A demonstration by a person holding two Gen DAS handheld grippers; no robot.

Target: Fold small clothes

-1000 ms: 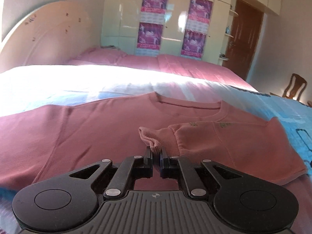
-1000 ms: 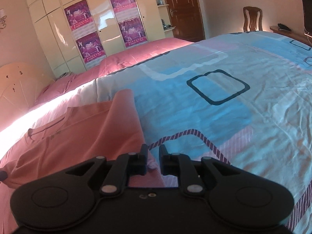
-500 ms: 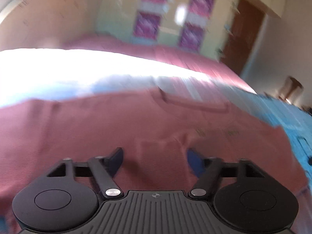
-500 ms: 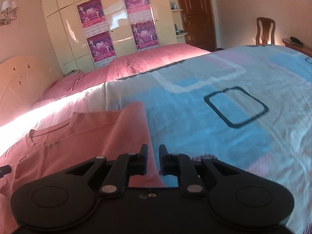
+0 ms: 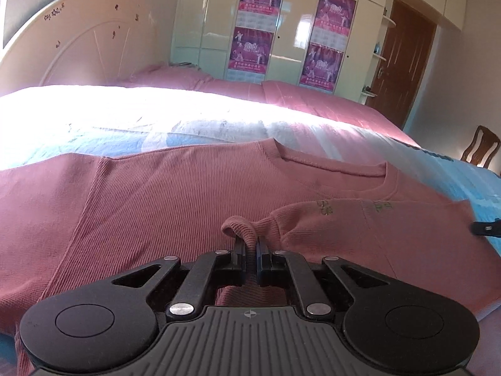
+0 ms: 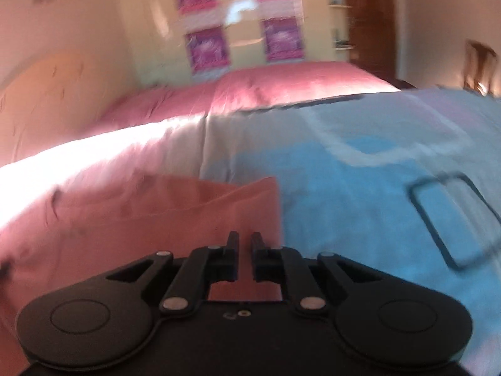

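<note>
A pink ribbed long-sleeve shirt (image 5: pixel 172 206) lies flat on the bed, neckline away from me. Its right sleeve is folded across the chest. My left gripper (image 5: pixel 249 244) is closing, and its pads pinch the sleeve cuff (image 5: pixel 241 228), which loops up between them. In the blurred right wrist view my right gripper (image 6: pixel 244 238) hovers over the shirt's (image 6: pixel 156 219) side edge. Its jaws are closing to a thin slit and I see nothing between them. Its dark tip (image 5: pixel 487 228) shows at the right edge of the left wrist view.
The bedspread (image 6: pixel 360 188) is blue, white and pink with dark square outlines. Pink pillows (image 5: pixel 194 78) and a cream headboard (image 5: pixel 78 40) lie beyond. A wardrobe with posters (image 5: pixel 260 22), a brown door (image 5: pixel 404 62) and a wooden chair (image 5: pixel 479 147) line the far side.
The left jaws spread wide off the cuff half a second ago and now pinch it again. The right gripper swung left and rolled, and the shirt's edge now lies under its fingers.
</note>
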